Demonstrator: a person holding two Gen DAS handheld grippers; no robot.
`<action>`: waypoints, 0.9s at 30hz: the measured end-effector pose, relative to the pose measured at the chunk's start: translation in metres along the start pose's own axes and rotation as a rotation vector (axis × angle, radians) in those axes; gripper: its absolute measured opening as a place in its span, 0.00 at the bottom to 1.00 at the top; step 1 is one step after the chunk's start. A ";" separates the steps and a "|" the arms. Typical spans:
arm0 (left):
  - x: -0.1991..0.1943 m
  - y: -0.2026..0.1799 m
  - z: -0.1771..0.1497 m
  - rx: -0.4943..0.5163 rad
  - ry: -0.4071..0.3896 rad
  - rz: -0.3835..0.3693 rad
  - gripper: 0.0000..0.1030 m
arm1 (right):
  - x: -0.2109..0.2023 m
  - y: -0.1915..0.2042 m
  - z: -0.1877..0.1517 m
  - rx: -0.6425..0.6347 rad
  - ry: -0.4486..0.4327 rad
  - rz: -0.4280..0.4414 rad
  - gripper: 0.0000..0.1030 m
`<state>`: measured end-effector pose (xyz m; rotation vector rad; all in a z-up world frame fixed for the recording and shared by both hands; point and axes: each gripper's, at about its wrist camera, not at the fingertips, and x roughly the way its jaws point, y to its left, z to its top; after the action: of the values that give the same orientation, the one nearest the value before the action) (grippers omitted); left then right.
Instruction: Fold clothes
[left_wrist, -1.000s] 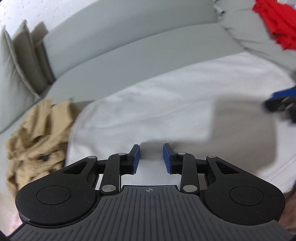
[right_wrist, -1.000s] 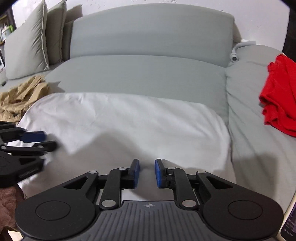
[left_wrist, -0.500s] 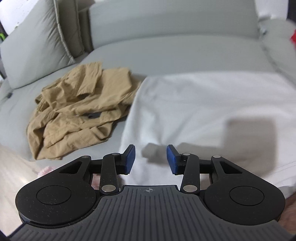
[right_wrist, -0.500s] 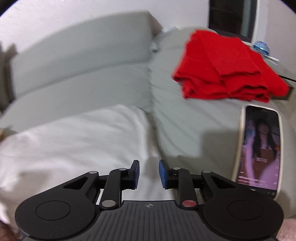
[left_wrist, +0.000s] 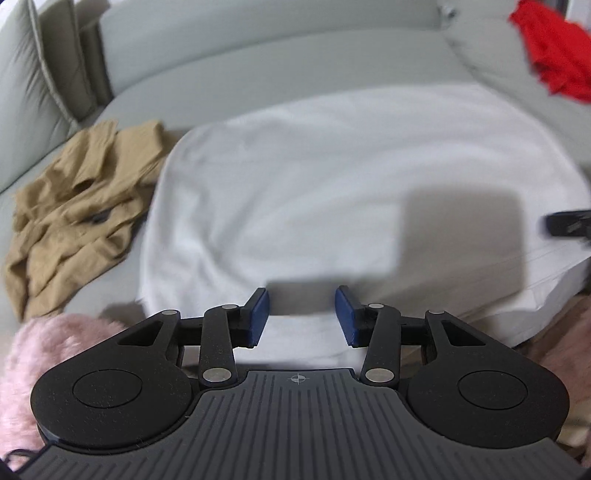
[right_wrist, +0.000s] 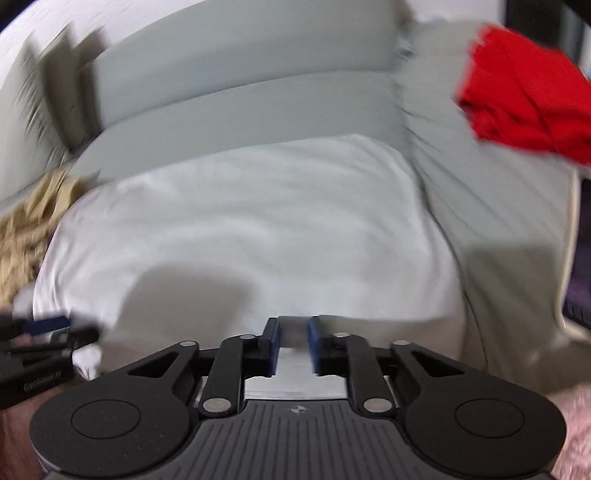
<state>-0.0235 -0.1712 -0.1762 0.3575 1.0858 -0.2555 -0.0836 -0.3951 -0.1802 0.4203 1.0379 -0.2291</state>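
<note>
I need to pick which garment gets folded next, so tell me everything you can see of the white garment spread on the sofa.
The white garment looks like soft, thin cloth, plain and unprinted. It lies spread mostly flat over the grey sofa seat, lightly rippled, its near edge hanging over the seat front with a stitched hem at the right. The crumpled tan garment sits against its left edge; the red garment lies apart to the right. Both open grippers, left and right, hover at its near edge; whether they touch it is unclear.
</note>
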 end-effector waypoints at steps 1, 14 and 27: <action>0.002 0.003 -0.001 -0.006 0.023 0.005 0.47 | 0.000 -0.010 -0.002 0.043 0.018 -0.024 0.10; -0.018 0.008 -0.004 -0.071 -0.145 -0.075 0.44 | -0.025 -0.100 -0.021 0.591 -0.081 0.121 0.49; -0.007 0.013 0.002 -0.130 -0.160 -0.098 0.46 | 0.013 -0.094 -0.032 0.739 0.037 0.231 0.52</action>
<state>-0.0202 -0.1596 -0.1667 0.1649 0.9574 -0.2946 -0.1378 -0.4656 -0.2268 1.2079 0.9061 -0.3978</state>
